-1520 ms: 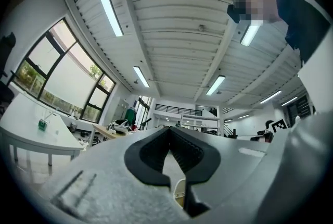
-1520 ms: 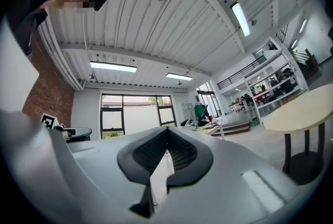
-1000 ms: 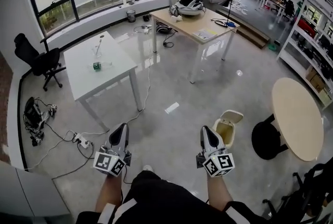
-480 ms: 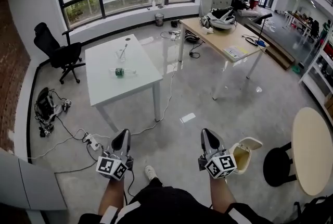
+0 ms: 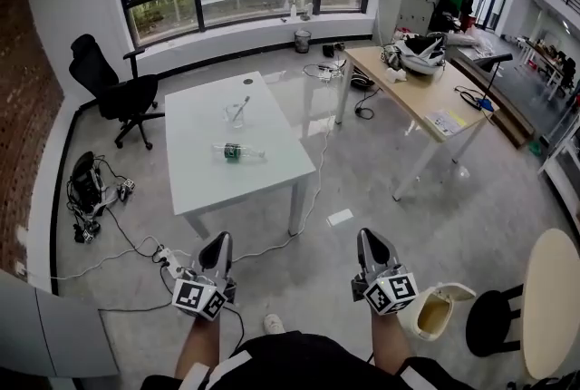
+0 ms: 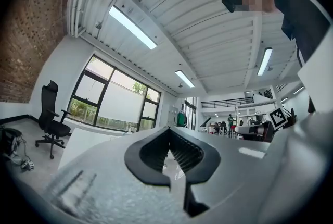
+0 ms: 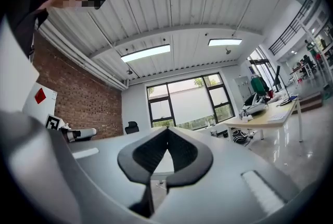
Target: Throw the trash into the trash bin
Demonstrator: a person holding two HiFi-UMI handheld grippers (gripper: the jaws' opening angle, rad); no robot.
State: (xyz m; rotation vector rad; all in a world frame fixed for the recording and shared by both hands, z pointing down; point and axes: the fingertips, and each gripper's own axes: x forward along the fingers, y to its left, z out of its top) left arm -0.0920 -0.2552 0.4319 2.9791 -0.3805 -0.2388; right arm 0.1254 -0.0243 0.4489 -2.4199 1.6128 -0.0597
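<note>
Well, on the white table (image 5: 204, 163) lies a bottle (image 5: 237, 152). Nearer, the left gripper (image 5: 220, 240) and right gripper (image 5: 370, 237) have jaws pressed together — nothing inside. The trash bin (image 5: 433, 314) — lid open — sits just beside the right gripper.

1. The left gripper (image 5: 219, 241) is held out short of the near edge of the white table (image 5: 272, 170) and points toward it, roughly level.
2. Its jaws are pressed together at the tips, with nothing between them.
3. The right gripper (image 5: 370, 238) sits off the table's near right corner, parallel to the left one and well apart from it.
4. Its jaws are likewise closed tip to tip and empty.
5. The left forearm (image 5: 198, 345) and right forearm (image 5: 390, 341) reach forward toward the table, each gripper's marker cube facing upward.
</note>
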